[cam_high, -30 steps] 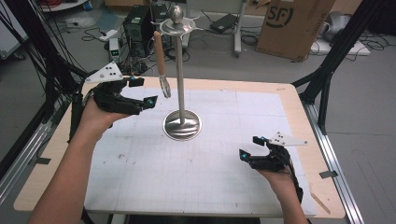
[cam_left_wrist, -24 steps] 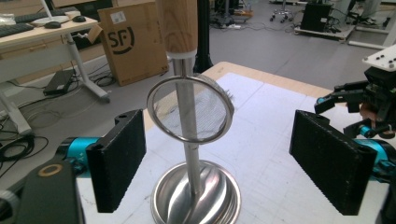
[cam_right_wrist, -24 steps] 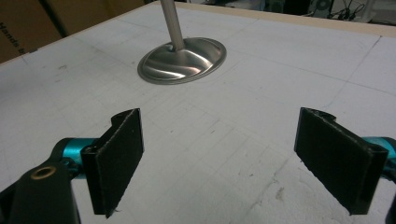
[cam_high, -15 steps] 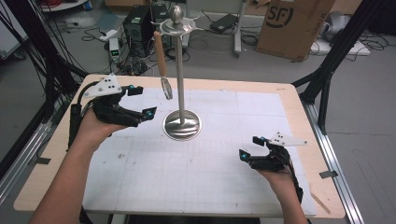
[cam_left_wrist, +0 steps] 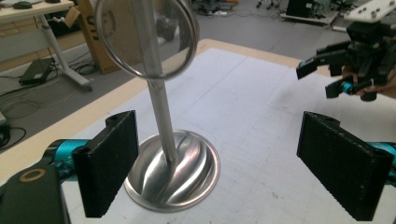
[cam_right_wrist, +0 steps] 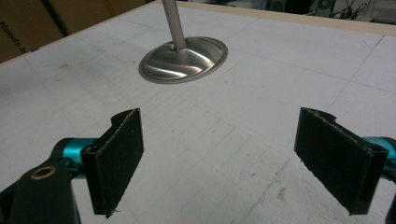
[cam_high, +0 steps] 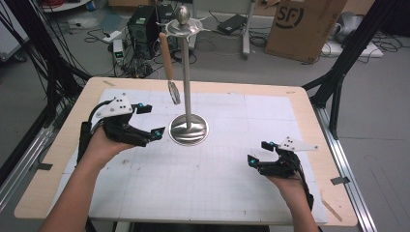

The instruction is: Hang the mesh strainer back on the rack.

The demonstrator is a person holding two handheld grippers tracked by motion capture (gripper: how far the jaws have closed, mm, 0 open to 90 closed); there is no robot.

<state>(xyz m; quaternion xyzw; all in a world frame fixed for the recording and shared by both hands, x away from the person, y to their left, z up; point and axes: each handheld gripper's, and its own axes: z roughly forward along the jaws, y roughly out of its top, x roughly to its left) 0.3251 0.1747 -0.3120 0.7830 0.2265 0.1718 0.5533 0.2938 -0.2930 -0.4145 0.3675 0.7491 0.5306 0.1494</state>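
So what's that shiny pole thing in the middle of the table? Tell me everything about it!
The metal stand looks like polished steel: a round, domed base sitting flat on the white gridded mat, a thin upright pole, then a ball on top with short hooks around it. A small strainer with a wooden handle hangs from one hook, its mesh ring beside the pole. Neither hand-held gripper touches it.

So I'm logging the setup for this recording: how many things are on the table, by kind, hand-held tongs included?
Metal stand: 1
Strainer with wooden handle, hanging from the stand: 1
Hand-held tongs: 2, left tongs and right tongs, both open and holding nothing
Total: 4
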